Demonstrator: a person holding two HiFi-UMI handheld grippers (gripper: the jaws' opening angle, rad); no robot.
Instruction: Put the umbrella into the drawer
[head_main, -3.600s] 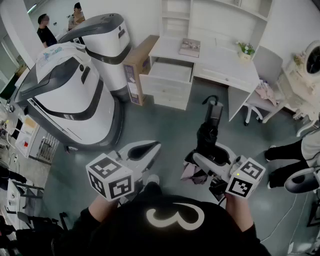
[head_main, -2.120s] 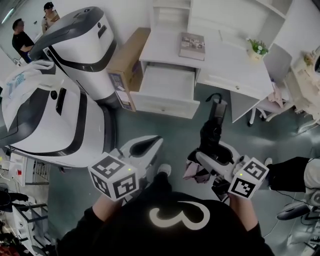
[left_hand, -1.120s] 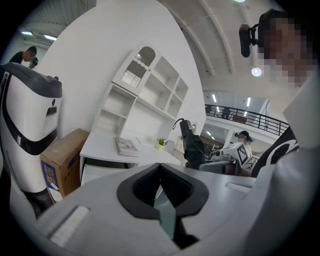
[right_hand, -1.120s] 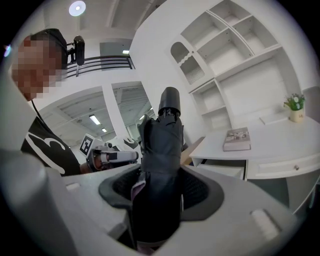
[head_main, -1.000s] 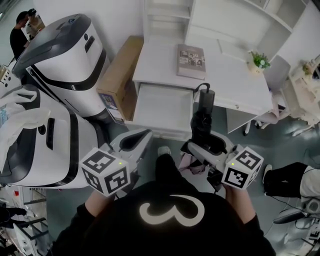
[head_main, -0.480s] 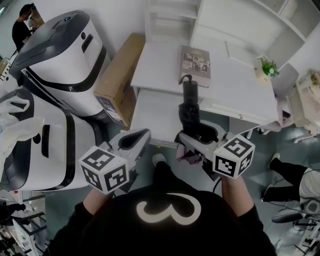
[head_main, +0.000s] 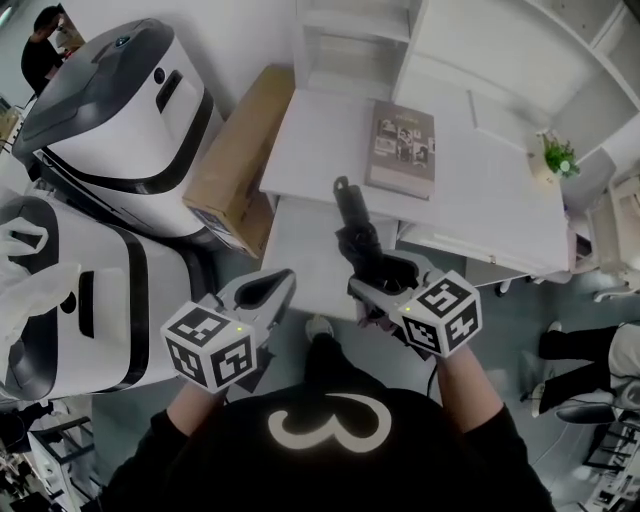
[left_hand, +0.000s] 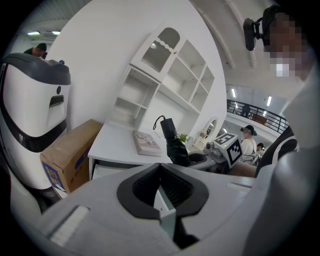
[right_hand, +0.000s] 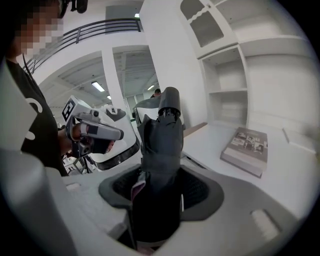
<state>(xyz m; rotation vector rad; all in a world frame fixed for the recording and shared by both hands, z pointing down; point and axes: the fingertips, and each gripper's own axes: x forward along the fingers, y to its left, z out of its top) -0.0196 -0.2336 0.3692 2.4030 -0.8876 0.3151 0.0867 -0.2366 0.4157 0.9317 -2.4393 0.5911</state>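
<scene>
- You had the right gripper (head_main: 383, 287) clamped on the umbrella (head_main: 358, 238): its ribbed black fingers (right_hand: 202, 189) pressed the folded fabric from both sides.
- The umbrella was a compact, folded one of soft, creased black cloth. A band was wrapped round its middle, a smooth cylindrical handle stood at the top with a thin cord loop, and a sliver of pink showed low at the fold.
- In the head view it hung tilted over the open drawer (head_main: 300, 250), handle towards the table (head_main: 320, 140) edge, and I couldn't tell whether it touched either.
- The drawer was a shallow white box pulled out under the flat, matt white table.
- Your left gripper (head_main: 266, 290) held nothing, and its curved grey fingers met at the tips around an oval gap.
- A thin rectangular book (head_main: 403, 148) lay flat on the table.
- A brown cardboard box (head_main: 235, 165) stood just beside the table.
- Two rounded, glossy white-and-grey machines (head_main: 110, 110) stood beyond the box.
</scene>
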